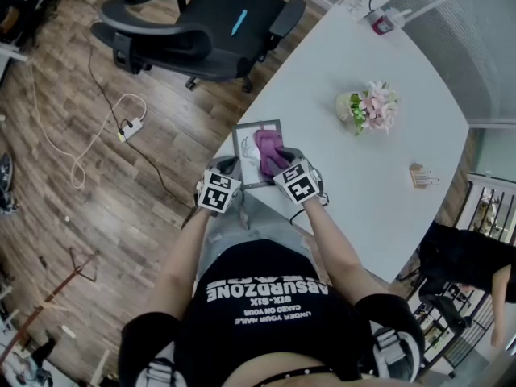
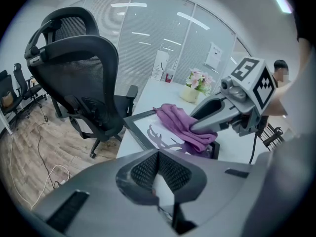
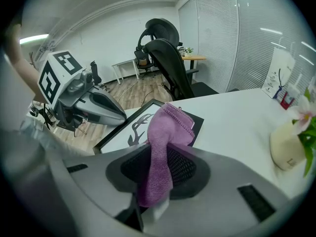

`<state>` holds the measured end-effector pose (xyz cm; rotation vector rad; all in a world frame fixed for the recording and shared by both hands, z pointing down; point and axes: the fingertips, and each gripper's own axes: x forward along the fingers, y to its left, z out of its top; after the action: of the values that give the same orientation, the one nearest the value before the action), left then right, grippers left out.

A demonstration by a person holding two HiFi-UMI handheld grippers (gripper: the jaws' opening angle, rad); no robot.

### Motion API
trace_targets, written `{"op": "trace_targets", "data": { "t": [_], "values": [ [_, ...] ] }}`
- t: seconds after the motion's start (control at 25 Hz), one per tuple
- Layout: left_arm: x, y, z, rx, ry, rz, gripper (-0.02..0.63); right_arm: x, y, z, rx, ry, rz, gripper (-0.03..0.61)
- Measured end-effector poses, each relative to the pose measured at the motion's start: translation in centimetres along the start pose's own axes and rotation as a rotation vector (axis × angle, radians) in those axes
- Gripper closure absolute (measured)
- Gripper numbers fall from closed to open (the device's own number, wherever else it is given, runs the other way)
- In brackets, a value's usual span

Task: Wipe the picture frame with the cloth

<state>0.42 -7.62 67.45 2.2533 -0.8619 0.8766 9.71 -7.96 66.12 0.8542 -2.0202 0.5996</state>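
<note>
Right tongs (image 3: 163, 159) clamp purple cloth (image 3: 170, 125) over picture frame (image 3: 121, 132).
Left tongs (image 2: 158, 154) closed, empty, beside frame's near edge; unpinned frame may skid off table (image 1: 379, 55) edge under wiping.

The cloth (image 1: 270, 153) lies on the picture frame (image 1: 245, 145) at the table (image 1: 387, 168) edge, flowers (image 1: 371, 107) beyond

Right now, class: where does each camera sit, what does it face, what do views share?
Head view: on the person's head, looking down at the table, forearms, left gripper and right gripper.
Left gripper view: rides that gripper, looks along its closed jaws to the picture frame; the right gripper shows.
Right gripper view: looks along jaws clamping the cloth; the left gripper shows.
Shared: all show picture frame and cloth.
</note>
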Motion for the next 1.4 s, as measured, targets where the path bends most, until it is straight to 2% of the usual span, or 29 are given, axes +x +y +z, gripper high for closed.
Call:
{"op": "trace_targets", "data": {
  "t": [0.4,0.72,1.4],
  "values": [
    [0.0,0.2,0.0,-0.008,-0.001,0.003,0.598,-1.3,2.1,-2.3,0.019,-0.019,0.036,0.466],
    [0.1,0.1,0.0,-0.006,0.005,0.0,0.598,-1.2,2.4,-2.9,-0.043,-0.035,-0.012,0.469],
    [0.1,0.0,0.0,-0.007,-0.004,0.005,0.598,-0.9,2.4,-3.3,-0.011,-0.055,-0.022,0.469]
  ]
}}
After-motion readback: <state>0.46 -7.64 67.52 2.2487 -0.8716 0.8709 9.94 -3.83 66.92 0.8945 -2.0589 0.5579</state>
